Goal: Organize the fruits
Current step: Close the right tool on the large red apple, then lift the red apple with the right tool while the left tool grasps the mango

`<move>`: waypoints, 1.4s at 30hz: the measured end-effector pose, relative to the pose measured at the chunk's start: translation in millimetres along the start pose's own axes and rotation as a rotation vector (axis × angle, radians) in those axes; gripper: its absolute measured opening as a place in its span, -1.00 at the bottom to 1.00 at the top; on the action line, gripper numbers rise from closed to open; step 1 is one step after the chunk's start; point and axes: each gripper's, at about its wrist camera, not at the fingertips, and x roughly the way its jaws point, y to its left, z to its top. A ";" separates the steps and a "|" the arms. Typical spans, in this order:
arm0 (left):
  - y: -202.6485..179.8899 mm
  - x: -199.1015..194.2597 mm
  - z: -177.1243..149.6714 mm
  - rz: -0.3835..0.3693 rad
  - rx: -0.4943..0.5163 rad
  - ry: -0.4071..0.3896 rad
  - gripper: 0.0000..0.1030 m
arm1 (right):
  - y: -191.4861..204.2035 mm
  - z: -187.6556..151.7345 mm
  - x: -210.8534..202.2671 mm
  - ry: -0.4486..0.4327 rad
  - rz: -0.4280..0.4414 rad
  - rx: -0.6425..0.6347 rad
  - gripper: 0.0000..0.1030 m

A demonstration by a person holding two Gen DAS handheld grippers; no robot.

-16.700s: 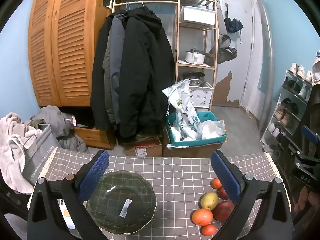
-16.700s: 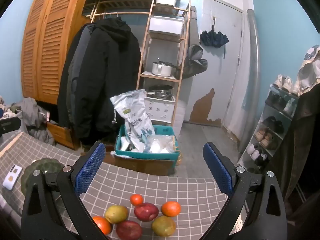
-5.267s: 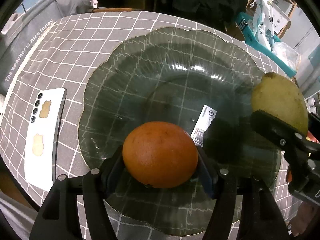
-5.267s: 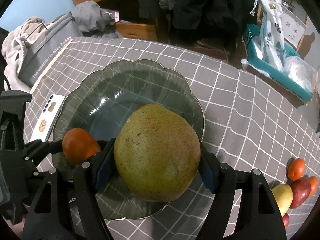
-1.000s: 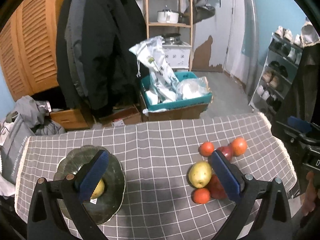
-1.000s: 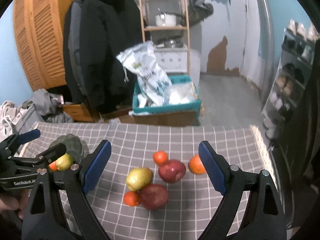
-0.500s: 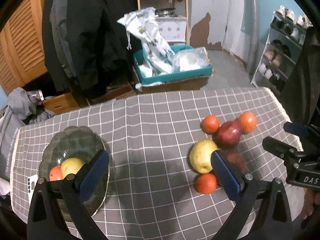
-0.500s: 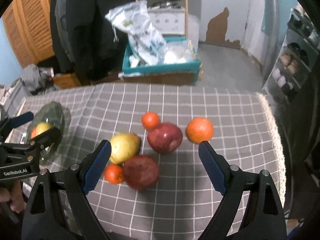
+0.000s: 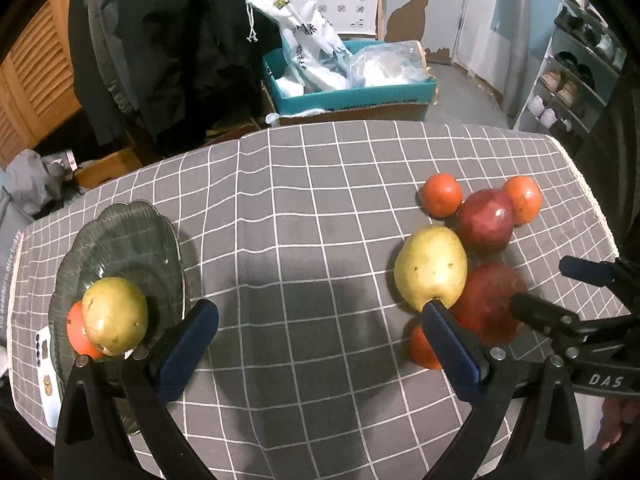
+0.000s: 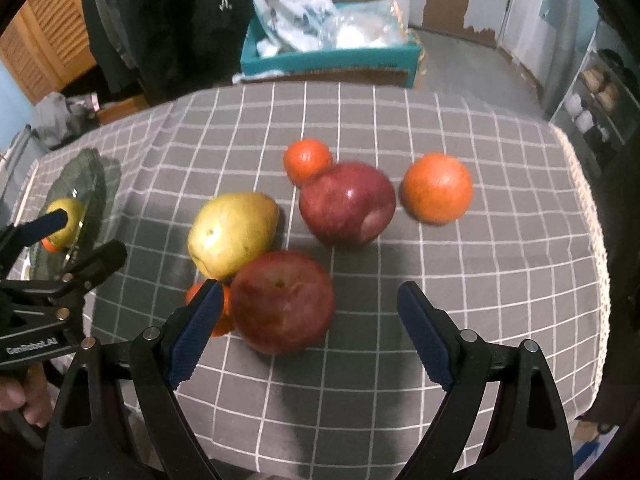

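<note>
A green glass plate (image 9: 132, 236) at the table's left holds a yellow pear (image 9: 114, 315) and an orange (image 9: 76, 330). To the right lies a cluster of fruit: a yellow pear (image 10: 232, 234), two red apples (image 10: 282, 302) (image 10: 347, 202) and three oranges (image 10: 437, 188) (image 10: 307, 160) (image 10: 220, 308). My left gripper (image 9: 320, 316) hangs open above the cloth between plate and cluster, empty. My right gripper (image 10: 310, 304) is open above the near red apple, its left pad by the small orange, touching nothing. Each gripper shows at the edge of the other's view.
A grey checked cloth (image 9: 304, 208) covers the table, with a lace edge on the right. A white phone (image 9: 46, 376) lies left of the plate. Behind the table are a teal box of bags (image 9: 348, 80), hanging coats and a shoe rack. A hand (image 10: 24, 396) holds the left gripper.
Both grippers have come down toward the table and tilted further downward; the fruit now looks larger. The right gripper now hangs over the near red apple. Both stay open.
</note>
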 end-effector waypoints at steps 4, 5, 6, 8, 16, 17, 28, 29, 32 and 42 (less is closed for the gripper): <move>-0.7 4.3 -1.6 0.005 0.008 0.009 0.99 | -0.7 -2.9 12.5 0.032 0.014 0.017 0.72; -0.5 5.4 -1.4 0.006 0.008 0.011 0.99 | -1.2 -3.4 15.3 0.037 0.015 0.021 0.72; -0.3 7.0 -1.9 0.008 0.008 0.015 0.99 | -1.3 -3.6 17.2 0.042 0.017 0.023 0.72; 0.0 9.1 -2.7 0.011 0.007 0.022 0.99 | -0.8 -3.8 21.6 0.052 0.024 0.026 0.72; 0.3 10.3 -1.4 0.012 0.010 0.024 0.99 | 1.6 -3.5 39.0 0.080 0.065 0.028 0.72; 0.4 10.8 -1.4 0.011 0.011 0.023 0.99 | 1.7 -3.7 41.8 0.086 0.070 0.031 0.71; -9.4 13.1 7.9 -0.035 0.002 0.023 0.99 | -3.4 -5.1 42.3 0.072 0.060 0.046 0.46; -11.5 13.4 9.7 -0.044 -0.001 0.023 0.99 | -6.5 -4.9 39.5 0.060 0.049 0.051 0.46; -17.6 15.3 13.3 -0.069 -0.005 0.026 0.99 | -18.0 -4.2 30.3 0.029 0.022 0.070 0.46; -46.0 34.0 27.7 -0.105 0.029 0.044 0.99 | -51.3 -4.0 19.2 -0.037 -0.151 0.066 0.46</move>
